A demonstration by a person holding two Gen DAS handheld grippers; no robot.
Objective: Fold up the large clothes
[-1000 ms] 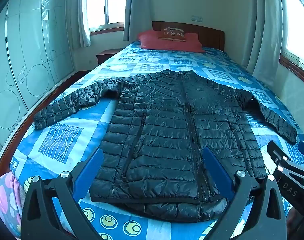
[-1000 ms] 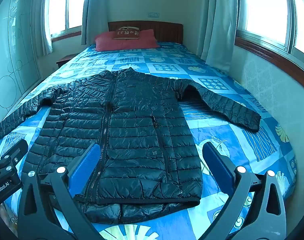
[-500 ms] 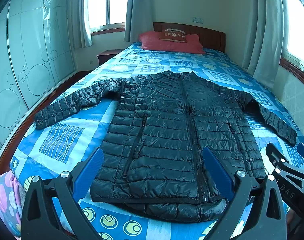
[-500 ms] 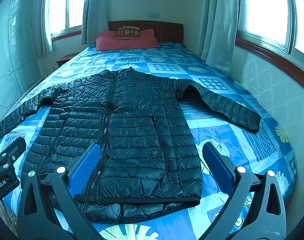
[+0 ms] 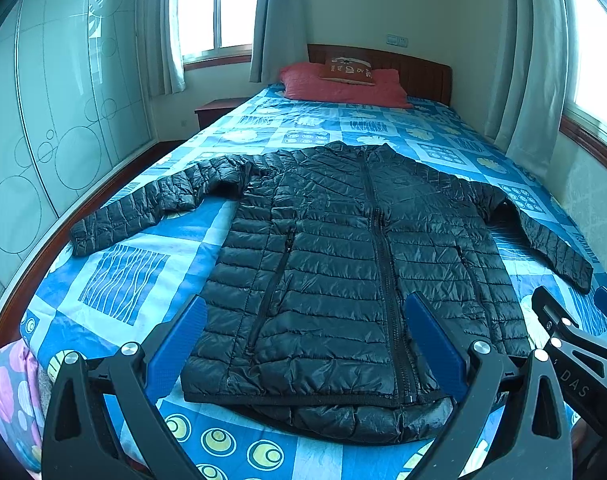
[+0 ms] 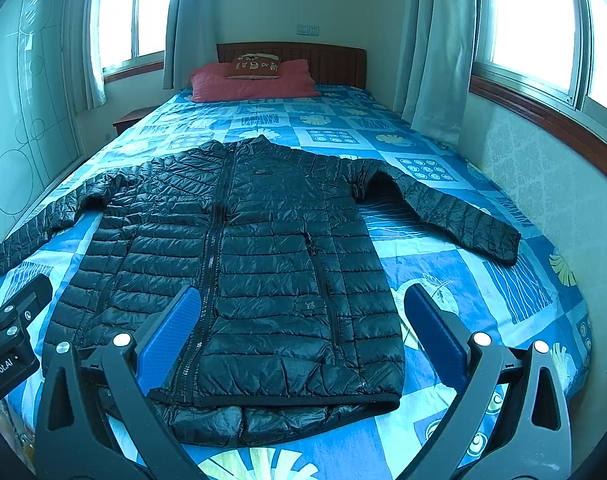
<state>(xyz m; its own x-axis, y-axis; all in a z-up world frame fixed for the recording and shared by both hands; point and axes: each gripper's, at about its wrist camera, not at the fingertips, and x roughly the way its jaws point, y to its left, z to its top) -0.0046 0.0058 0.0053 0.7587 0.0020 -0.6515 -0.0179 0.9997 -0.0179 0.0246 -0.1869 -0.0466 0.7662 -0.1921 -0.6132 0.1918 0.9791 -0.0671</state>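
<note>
While the black puffer jacket (image 5: pixel 343 264) lies flat and zipped on the blue patterned bed (image 5: pixel 123 276), sleeves spread, the left gripper (image 5: pixel 303 344) and right gripper (image 6: pixel 299 334) hover over its hem, both with tongs apart and empty. Only the left view shows a floral cloth (image 5: pixel 7 392) at the bed's corner; only the right view shows the patterned wall (image 6: pixel 543 184) beside the bed
</note>
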